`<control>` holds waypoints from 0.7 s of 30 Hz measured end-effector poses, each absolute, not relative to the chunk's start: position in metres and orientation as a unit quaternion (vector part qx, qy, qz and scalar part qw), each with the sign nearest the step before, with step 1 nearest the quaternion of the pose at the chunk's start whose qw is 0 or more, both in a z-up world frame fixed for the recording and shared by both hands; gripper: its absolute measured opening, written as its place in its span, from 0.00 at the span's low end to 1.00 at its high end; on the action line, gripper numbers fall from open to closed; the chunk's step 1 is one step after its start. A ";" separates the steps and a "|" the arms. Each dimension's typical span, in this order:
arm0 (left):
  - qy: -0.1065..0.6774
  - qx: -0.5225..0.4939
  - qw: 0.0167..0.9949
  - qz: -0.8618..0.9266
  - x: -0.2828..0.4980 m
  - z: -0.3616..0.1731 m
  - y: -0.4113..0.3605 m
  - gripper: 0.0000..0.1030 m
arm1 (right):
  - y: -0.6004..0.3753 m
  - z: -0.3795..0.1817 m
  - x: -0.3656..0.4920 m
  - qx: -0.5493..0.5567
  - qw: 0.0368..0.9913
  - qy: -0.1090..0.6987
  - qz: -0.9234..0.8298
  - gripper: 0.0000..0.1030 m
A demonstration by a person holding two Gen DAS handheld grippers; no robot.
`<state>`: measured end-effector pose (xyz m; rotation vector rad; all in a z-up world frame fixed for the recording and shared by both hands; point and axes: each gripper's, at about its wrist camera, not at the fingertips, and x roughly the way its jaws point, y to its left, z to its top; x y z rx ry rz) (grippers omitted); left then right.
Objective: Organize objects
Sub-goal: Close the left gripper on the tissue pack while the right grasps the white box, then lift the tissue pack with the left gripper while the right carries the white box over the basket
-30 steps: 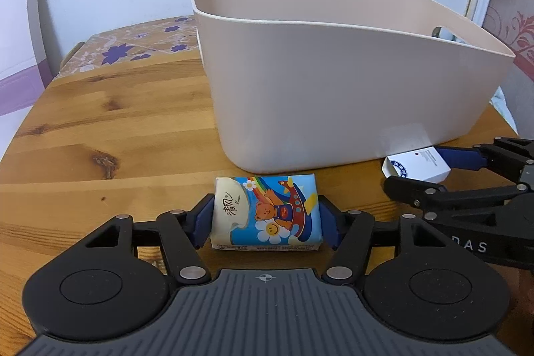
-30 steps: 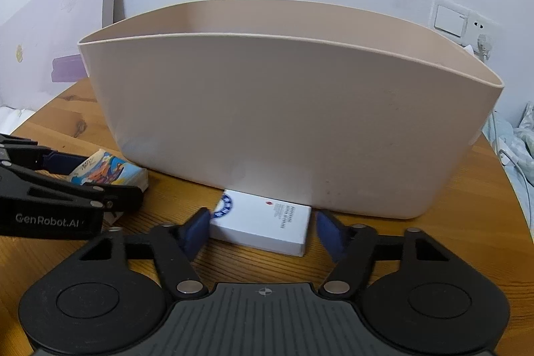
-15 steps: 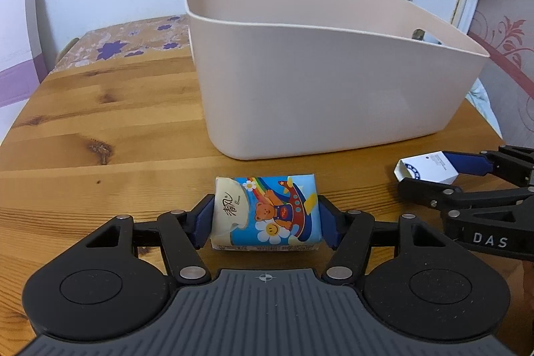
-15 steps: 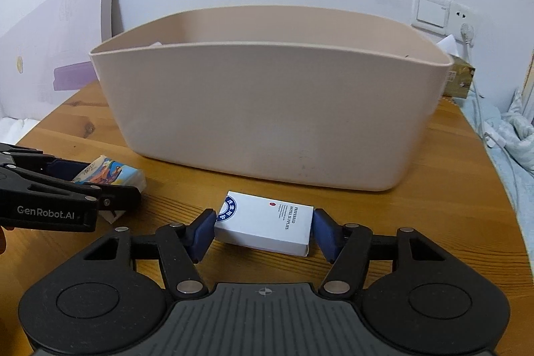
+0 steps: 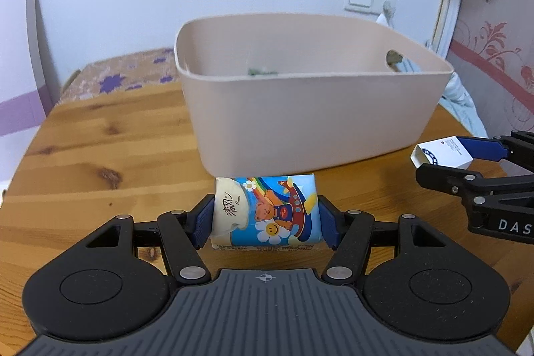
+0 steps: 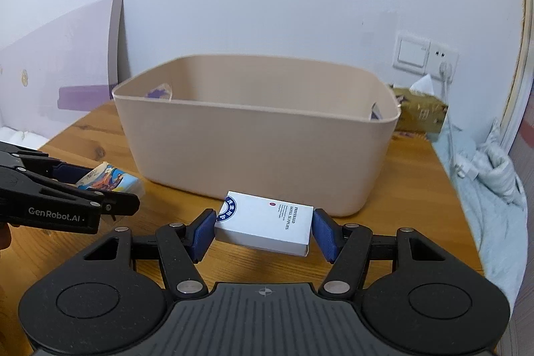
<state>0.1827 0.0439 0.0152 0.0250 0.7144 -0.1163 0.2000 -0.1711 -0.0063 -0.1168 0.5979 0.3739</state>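
Left gripper (image 5: 265,217): blue pads clamped on the short ends of a tissue pack (image 5: 267,212), a soft packet printed with a cartoon bear, rainbow and flower; pack held level above the table (image 5: 100,135), in front of the bin's near wall. Right gripper (image 6: 263,231): blue pads pressed against both ends of a white box (image 6: 267,227) with a round blue emblem and small printed text; box held slightly tilted, clear of the table, in front of the bin. Bin (image 5: 310,122): beige plastic tub with rounded corners and a cut-out handle in each end wall, standing on the table beyond both grippers; something small and greenish lies inside, too blurred to identify. Table: round, knotty pine planks. Both grippers side by side, apart, each visible at the edge of the other's view. Background: white wall with a light switch (image 6: 412,52) and a socket (image 6: 442,57) with a plug in it; a gold-brown tissue box (image 6: 420,112) behind the bin's right end; pale bedding (image 6: 494,169) beyond the table's right edge; a purple-flowered cloth (image 5: 123,77) at the far left of the table; a lilac panel (image 6: 56,72) leaning on the wall.
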 end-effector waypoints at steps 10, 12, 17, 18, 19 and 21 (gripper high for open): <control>0.309 0.023 0.948 -0.073 0.168 0.049 0.036 0.62 | -0.198 0.028 0.183 -0.042 0.951 0.254 0.173 0.58; 0.303 0.027 0.950 -0.074 0.168 0.053 0.034 0.62 | -0.201 0.033 0.183 -0.038 0.953 0.247 0.170 0.58; 0.290 0.035 0.953 -0.075 0.169 0.063 0.033 0.62 | -0.206 0.046 0.180 -0.048 0.960 0.224 0.161 0.58; 0.287 0.037 0.954 -0.074 0.169 0.065 0.033 0.62 | -0.207 0.048 0.181 -0.049 0.961 0.220 0.160 0.58; 0.284 0.038 0.955 -0.074 0.170 0.067 0.032 0.62 | -0.207 0.051 0.181 -0.050 0.962 0.217 0.159 0.58; 0.278 0.040 0.957 -0.074 0.172 0.072 0.032 0.62 | -0.208 0.056 0.182 -0.052 0.964 0.210 0.156 0.58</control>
